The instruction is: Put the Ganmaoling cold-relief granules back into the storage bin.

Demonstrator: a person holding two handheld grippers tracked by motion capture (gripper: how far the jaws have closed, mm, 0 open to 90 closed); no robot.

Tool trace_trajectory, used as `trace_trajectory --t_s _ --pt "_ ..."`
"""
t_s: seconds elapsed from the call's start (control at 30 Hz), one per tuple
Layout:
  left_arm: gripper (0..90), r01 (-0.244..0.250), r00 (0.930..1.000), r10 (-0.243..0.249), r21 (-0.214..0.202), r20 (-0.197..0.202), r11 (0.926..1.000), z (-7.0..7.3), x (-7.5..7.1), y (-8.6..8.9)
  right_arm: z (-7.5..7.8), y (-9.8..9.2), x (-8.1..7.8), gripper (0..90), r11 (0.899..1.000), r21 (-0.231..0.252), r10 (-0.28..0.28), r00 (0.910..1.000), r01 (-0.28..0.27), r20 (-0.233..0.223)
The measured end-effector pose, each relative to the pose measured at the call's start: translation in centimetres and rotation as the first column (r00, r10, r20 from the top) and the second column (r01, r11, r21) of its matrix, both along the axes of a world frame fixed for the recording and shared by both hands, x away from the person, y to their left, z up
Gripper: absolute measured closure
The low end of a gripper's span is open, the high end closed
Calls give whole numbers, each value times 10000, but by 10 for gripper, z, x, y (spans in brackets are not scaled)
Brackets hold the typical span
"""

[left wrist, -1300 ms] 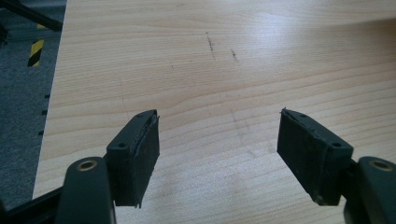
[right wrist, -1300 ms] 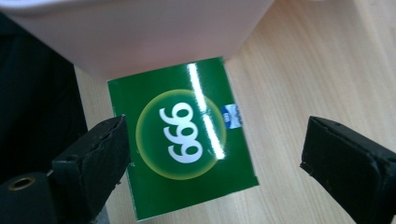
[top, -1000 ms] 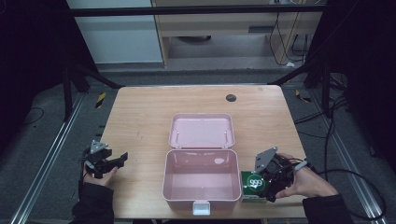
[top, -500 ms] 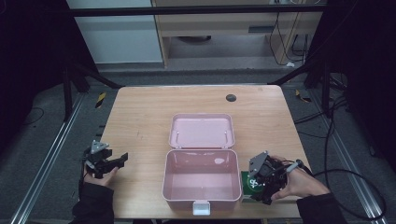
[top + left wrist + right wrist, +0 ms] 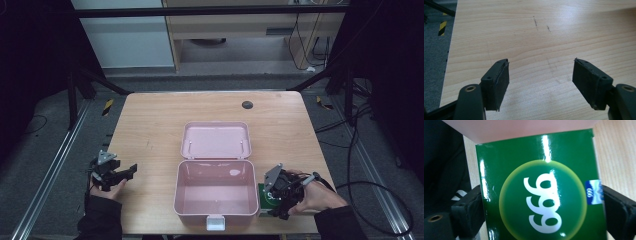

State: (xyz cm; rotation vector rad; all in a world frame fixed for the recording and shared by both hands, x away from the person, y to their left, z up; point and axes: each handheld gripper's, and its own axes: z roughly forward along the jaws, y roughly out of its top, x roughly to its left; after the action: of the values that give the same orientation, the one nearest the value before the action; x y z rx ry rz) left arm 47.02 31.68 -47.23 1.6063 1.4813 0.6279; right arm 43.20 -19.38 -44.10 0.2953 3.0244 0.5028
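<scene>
A glossy green box (image 5: 541, 170) with a white "999" in a yellow-green ring lies between the jaws of my right gripper (image 5: 542, 212), which press on its two sides. In the high view, that right gripper (image 5: 269, 201) holds the green box (image 5: 263, 195) at the near right of the table, against the right wall of an open pink case (image 5: 178, 190). The case's lid (image 5: 216, 141) lies flat behind it and the case looks empty. My left gripper (image 5: 131, 170) rests near the table's left edge. Its jaws stand wide apart over bare wood in the left gripper view (image 5: 540, 80).
A wooden table (image 5: 150, 125) carries a small dark round spot (image 5: 247, 104) at the back right. The case has a white latch (image 5: 215, 222) at the near edge. The table's left edge (image 5: 449, 50) drops to a grey floor. Cables trail off to the right.
My right gripper has shifted with the green box toward the table's near edge, staying beside the pink case. The left gripper has not moved.
</scene>
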Motion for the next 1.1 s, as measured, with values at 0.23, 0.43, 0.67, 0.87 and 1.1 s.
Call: trace_trajectory --t_s 0.23,0.43,0.67,0.87,1.1 --pt "289 6 10000 -6 -14 2 10000 0 0 0 -4 1 2 98 9999 0 134 9998 -134 -150" --pt "290 9 10000 -9 13 -11 10000 0 0 0 -4 1 3 128 9999 -63 148 9995 -150 -277" --pt "293 19 10000 -19 -11 -5 10000 0 0 0 -2 -1 3 149 9999 -119 -8 9995 4 -320" --pt "293 34 10000 -34 11 -35 10000 0 0 0 3 -6 2 153 9999 -28 -146 9998 146 -103" --pt "293 43 10000 -43 5 -39 10000 0 0 -1 23 -18 -3 153 9995 189 -268 9996 266 78"
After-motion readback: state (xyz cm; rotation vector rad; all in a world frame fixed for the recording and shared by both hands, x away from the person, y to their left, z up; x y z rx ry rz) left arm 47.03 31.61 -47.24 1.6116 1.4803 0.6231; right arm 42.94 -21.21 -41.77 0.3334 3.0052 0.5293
